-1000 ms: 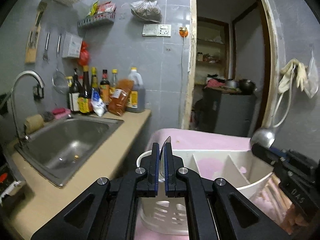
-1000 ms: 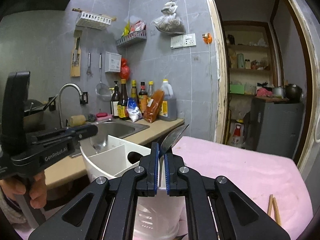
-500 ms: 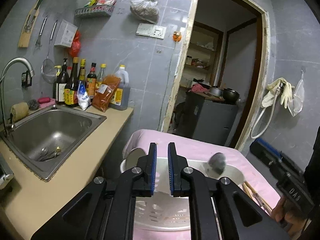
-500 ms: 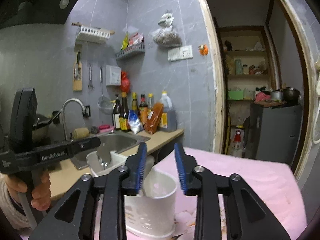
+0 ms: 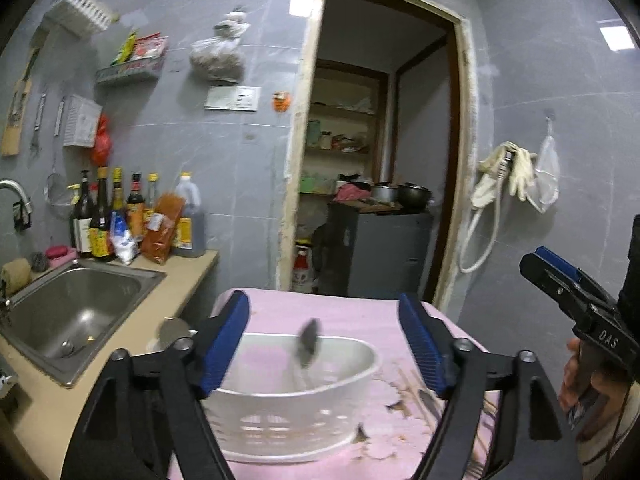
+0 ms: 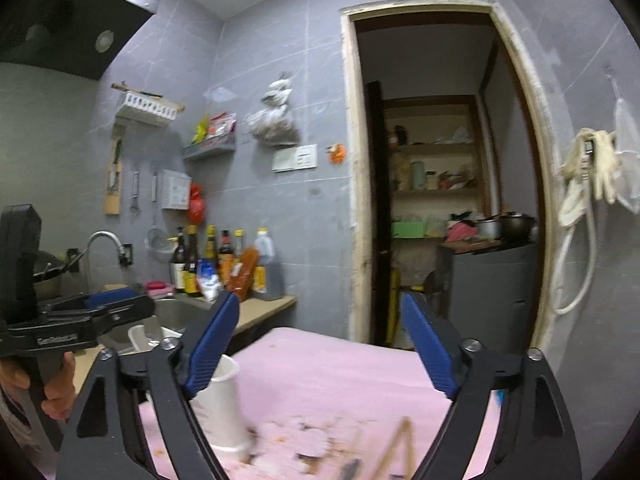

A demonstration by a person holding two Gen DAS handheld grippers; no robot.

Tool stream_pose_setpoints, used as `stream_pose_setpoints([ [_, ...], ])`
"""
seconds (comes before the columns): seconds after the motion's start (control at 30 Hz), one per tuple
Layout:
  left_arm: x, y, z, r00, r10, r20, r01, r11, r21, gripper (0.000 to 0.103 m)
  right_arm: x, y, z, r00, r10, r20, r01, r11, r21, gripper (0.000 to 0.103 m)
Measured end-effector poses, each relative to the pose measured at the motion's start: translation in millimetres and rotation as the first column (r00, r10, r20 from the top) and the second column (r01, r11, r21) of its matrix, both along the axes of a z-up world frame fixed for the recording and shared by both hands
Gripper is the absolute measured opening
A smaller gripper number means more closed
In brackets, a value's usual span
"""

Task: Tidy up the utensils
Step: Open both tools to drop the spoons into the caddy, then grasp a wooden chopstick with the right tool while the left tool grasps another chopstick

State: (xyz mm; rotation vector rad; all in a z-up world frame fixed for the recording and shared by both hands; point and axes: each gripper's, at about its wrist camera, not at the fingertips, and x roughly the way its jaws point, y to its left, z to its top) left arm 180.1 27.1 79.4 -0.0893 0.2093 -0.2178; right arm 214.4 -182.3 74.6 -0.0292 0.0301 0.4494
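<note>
Both grippers wide, nothing gripped.
L gripper (image 5: 324,344) & R gripper (image 6: 320,344) jaws just opened, empty; spoon (image 5: 307,344) seen in white utensil caddy (image 5: 340,364) on pink cloth (image 6: 340,368); chopsticks (image 6: 394,448) beside it; sink (image 5: 72,312) beyond.

White plastic caddy (image 5: 304,412) glossy; pink tablecloth (image 6: 332,376) matt; steel sink (image 5: 76,312) brushed metal.

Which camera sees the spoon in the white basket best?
The left wrist view: the spoon stands, blurred, inside the white basket. The right wrist view shows only an edge of the basket and no spoon.
</note>
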Motion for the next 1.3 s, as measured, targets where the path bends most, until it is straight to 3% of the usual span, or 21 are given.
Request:
stream_pose_setpoints([
  [0.07,-0.5,-9.6,-1.4,0.999,-0.032,-0.008,0.032,0.999,0.004,0.079,-2.6,-13.3,-0.2,1.000,-0.025,-0.001,0.025,1.000,-0.006,0.098],
  [0.13,0.2,-23.9,-5.7,0.997,-0.074,-0.030,0.075,0.997,0.020,0.079,-4.6,-28.6,-1.9,0.998,-0.055,-0.010,0.055,0.998,-0.015,0.101],
  [0.37,11.5,-73.5,-37.4,0.973,-0.167,-0.159,0.187,0.975,0.120,0.079,2.1,-64.5,-21.1,0.986,-0.117,-0.116,0.110,0.992,-0.063,0.101],
  [0.6,32.5,-105.0,-75.4,0.925,-0.199,-0.323,0.259,0.953,0.156,0.079,20.3,-86.5,-53.1,0.950,-0.140,-0.278,0.114,0.988,-0.108,0.099],
  [0.7,43.9,-112.8,-87.3,0.898,-0.206,-0.388,0.282,0.947,0.151,0.079,30.8,-88.3,-66.1,0.926,-0.138,-0.351,0.097,0.987,-0.130,0.094],
  [0.77,52.8,-117.4,-93.7,0.878,-0.210,-0.431,0.296,0.945,0.141,0.077,37.2,-88.3,-74.7,0.907,-0.146,-0.396,0.091,0.984,-0.153,0.082],
  [0.97,81.0,-127.4,-114.1,0.801,-0.221,-0.556,0.334,0.936,0.110,0.053,58.1,-90.6,-100.1,0.826,-0.150,-0.543,0.057,0.981,-0.186,0.051],
  [1.2,109.7,-129.2,-133.0,0.721,-0.227,-0.655,0.337,0.941,0.044,0.028,65.8,-86.1,-110.6,0.776,-0.126,-0.618,-0.002,0.979,-0.203,0.037],
  [1.3,119.4,-127.2,-138.1,0.703,-0.225,-0.674,0.324,0.946,0.021,0.023,67.8,-81.1,-115.7,0.756,-0.129,-0.642,-0.024,0.974,-0.225,0.033],
])
